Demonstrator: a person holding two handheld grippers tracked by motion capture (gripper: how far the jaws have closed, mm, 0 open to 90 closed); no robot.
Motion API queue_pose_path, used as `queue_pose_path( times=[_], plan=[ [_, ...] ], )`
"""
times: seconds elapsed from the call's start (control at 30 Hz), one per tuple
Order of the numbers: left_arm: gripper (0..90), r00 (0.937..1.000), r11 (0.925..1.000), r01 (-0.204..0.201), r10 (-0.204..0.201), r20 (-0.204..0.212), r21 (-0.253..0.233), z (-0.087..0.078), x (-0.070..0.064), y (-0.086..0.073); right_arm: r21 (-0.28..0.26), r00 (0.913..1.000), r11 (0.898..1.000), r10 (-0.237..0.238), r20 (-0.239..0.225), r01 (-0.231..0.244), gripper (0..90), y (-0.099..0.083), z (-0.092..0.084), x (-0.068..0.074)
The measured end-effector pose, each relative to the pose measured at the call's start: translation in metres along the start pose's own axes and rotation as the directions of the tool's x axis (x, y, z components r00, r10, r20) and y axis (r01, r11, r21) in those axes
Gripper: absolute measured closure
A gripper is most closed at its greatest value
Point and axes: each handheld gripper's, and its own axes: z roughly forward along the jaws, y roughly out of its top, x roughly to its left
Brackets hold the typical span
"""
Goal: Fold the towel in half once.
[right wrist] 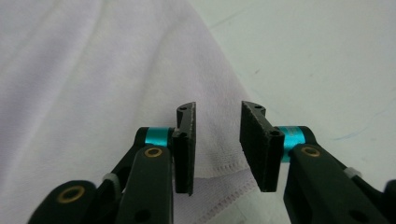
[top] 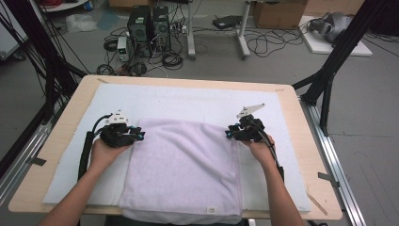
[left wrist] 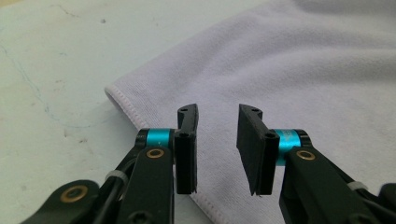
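A pale lilac towel (top: pixel 181 167) lies folded flat on a white mat (top: pixel 155 101), its near edge hanging over the table's front. My left gripper (top: pixel 141 135) hovers at the towel's far left corner (left wrist: pixel 112 91), jaws open, nothing between them. My right gripper (top: pixel 227 132) sits at the far right corner, also open and empty. In the left gripper view the gripper (left wrist: pixel 217 149) stands over the towel's hemmed edge (left wrist: pixel 210 205). In the right gripper view the gripper (right wrist: pixel 217 147) stands just above the towel's stitched hem (right wrist: pixel 219 170).
The mat covers a light wooden table (top: pixel 306 141). Bare mat lies beyond the towel and on both sides. Behind the table on the floor stand computer towers (top: pixel 148 23), tangled cables, and black frame legs (top: pixel 329 70).
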Motion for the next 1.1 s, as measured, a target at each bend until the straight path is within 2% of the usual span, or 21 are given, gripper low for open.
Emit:
queue_pose_path(
  times=[0.03,0.1,0.13,0.17,0.2,0.27,0.37,0.4,0.43,0.47,0.53,0.6,0.63,0.7,0.77,0.9,0.97,1.03,1.07,1.1],
  plan=[
    [68.0,1.0,1.0,-0.007,0.007,0.001,0.006,0.0,0.0,0.0,0.022,0.9999,1.0,-0.003,-0.011,0.003,64.1,-0.001,0.005,0.0],
    [68.0,1.0,0.9999,-0.009,0.009,0.003,0.007,0.001,-0.001,0.0,0.053,0.9998,0.998,-0.015,-0.015,0.016,72.9,-0.003,0.012,0.002],
    [68.0,1.0,1.0,-0.007,0.007,0.001,0.007,0.001,0.0,0.0,0.056,0.9996,0.998,-0.01,-0.028,0.011,87.5,-0.002,0.011,0.002],
    [68.2,1.0,1.0,-0.007,0.007,-0.002,0.005,0.001,0.0,0.0,0.059,0.9988,0.998,-0.031,-0.037,0.033,87.7,-0.001,0.011,0.002],
    [68.4,1.0,1.0,-0.006,0.006,-0.004,0.006,0.001,0.001,0.001,0.07,0.9985,0.996,-0.048,-0.026,0.049,87.8,0.001,0.011,0.002],
    [68.5,1.0,1.0,0.001,-0.001,-0.01,-0.002,0.0,0.002,0.001,0.083,0.9977,0.995,-0.05,0.045,0.046,87.8,0.005,0.005,0.0],
    [68.5,0.9997,0.9999,0.006,-0.006,-0.024,-0.01,-0.001,0.005,0.004,0.028,0.9906,1.0,-0.011,0.137,0.007,87.6,0.011,-0.011,-0.013],
    [68.4,0.9996,0.9999,0.01,-0.011,-0.026,-0.011,-0.001,0.006,0.006,0.01,0.9906,1.0,0.008,0.136,-0.01,86.9,0.012,-0.014,-0.017],
    [68.2,0.9993,0.9998,0.007,-0.008,-0.038,-0.019,-0.001,0.008,0.007,0.001,0.9908,1.0,0.02,0.134,-0.02,84.3,0.012,-0.015,-0.019],
    [67.9,0.9988,0.9994,0.013,-0.014,-0.046,-0.033,-0.001,0.009,0.007,0.011,0.9884,1.0,0.011,0.152,-0.013,77.7,0.012,-0.015,-0.019],
    [67.1,0.9976,0.9992,0.028,-0.029,-0.062,-0.029,0.002,0.014,0.006,0.026,0.9862,1.0,0.014,0.165,-0.018,67.4,0.011,-0.012,-0.021],
    [66.0,0.9968,0.999,0.046,-0.046,-0.065,0.0,0.007,0.02,0.006,0.021,0.9899,0.998,0.051,0.132,-0.055,62.4,0.007,-0.01,-0.025],
    [65.7,0.9964,0.9988,0.05,-0.05,-0.069,-0.002,0.01,0.022,0.006,0.018,0.9919,0.997,0.068,0.107,-0.07,58.4,0.005,-0.008,-0.027],
    [64.3,0.9947,0.998,0.063,-0.063,-0.082,-0.002,0.015,0.028,0.008,0.01,0.9932,0.997,0.079,0.086,-0.08,50.9,0.004,-0.004,-0.028],
    [61.1,0.9914,0.9969,0.078,-0.076,-0.107,0.012,0.022,0.033,0.01,0.013,0.9947,0.997,0.072,0.073,-0.073,48.2,0.003,-0.001,-0.028],
    [51.8,0.9893,0.9918,0.111,-0.105,-0.102,0.062,0.037,0.041,0.012,0.034,0.9943,0.994,0.101,0.034,-0.102,46.6,-0.003,0.005,-0.033],
    [48.6,0.9882,0.9887,0.131,-0.125,-0.089,0.072,0.044,0.043,0.012,0.051,0.9944,0.993,0.102,0.031,-0.103,50.0,-0.005,0.009,-0.034],
    [51.4,0.9888,0.9901,0.121,-0.114,-0.096,0.071,0.049,0.042,0.011,0.04,0.9953,0.995,0.087,0.042,-0.089,60.2,-0.006,0.009,-0.033],
    [57.0,0.9903,0.9911,0.119,-0.114,-0.08,0.06,0.049,0.042,0.011,0.038,0.9955,0.995,0.095,0.006,-0.095,78.6,-0.006,0.008,-0.034],
    [72.7,0.9907,0.9903,0.128,-0.125,-0.055,0.054,0.05,0.043,0.012,0.031,0.995,0.995,0.097,-0.023,-0.096,83.4,-0.005,0.008,-0.034]
  ],
)
